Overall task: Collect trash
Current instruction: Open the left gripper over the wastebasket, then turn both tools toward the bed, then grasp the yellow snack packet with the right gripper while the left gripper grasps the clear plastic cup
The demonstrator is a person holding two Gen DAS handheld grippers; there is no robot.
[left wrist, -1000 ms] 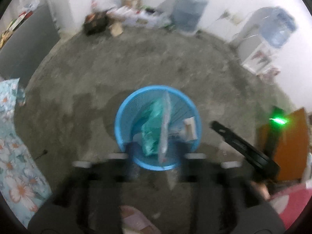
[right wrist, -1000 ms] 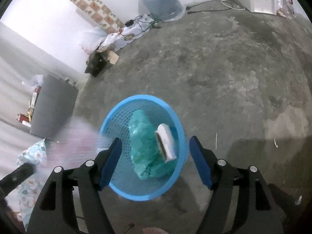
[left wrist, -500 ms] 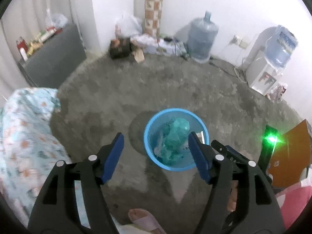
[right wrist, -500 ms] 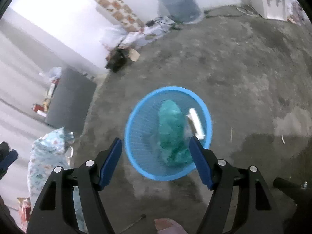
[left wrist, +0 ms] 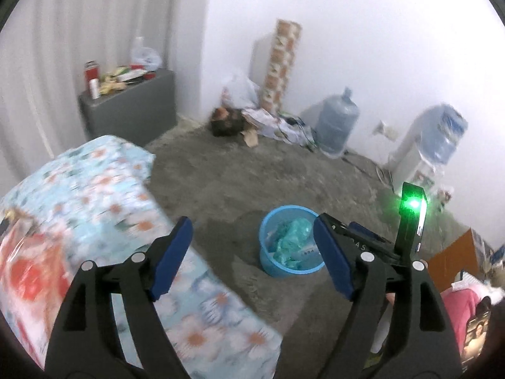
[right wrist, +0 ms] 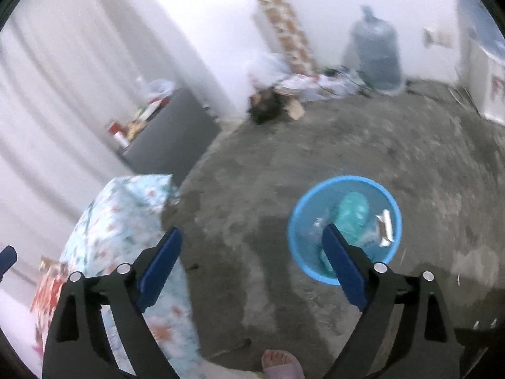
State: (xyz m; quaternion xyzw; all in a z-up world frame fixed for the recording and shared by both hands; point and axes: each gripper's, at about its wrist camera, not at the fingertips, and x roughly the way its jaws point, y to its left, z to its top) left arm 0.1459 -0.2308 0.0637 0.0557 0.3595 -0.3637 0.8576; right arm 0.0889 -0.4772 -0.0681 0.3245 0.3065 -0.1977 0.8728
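The blue basket [left wrist: 292, 240] stands on the concrete floor [left wrist: 252, 177], just beside the foot of the bed with its floral cover [left wrist: 104, 208]. Inside it lie a crumpled green plastic bag [right wrist: 352, 213], a small white wrapper [right wrist: 385, 227] and what looks like a clear bottle [right wrist: 317, 225], so part of the collecting appears done. The left gripper [left wrist: 252, 252] is spread wide and carries nothing; the right gripper [right wrist: 252, 254] is likewise released and empty, one of its fingers crossing in front of the basket in the right wrist view. Both hang well above the floor, aimed partly at the bed rather than down into the basket.

What remains is a matter of judgement. A heap of bags, paper and cardboard [left wrist: 249, 120] lies against the far wall near the water jug [left wrist: 336, 126], and bottles and packets crowd the top of the grey counter [left wrist: 129, 107]; whether these count as trash cannot be told. A red packet [left wrist: 28, 271] rests on the bed close to the left gripper and seems the likeliest next pick, though blur hides its detail
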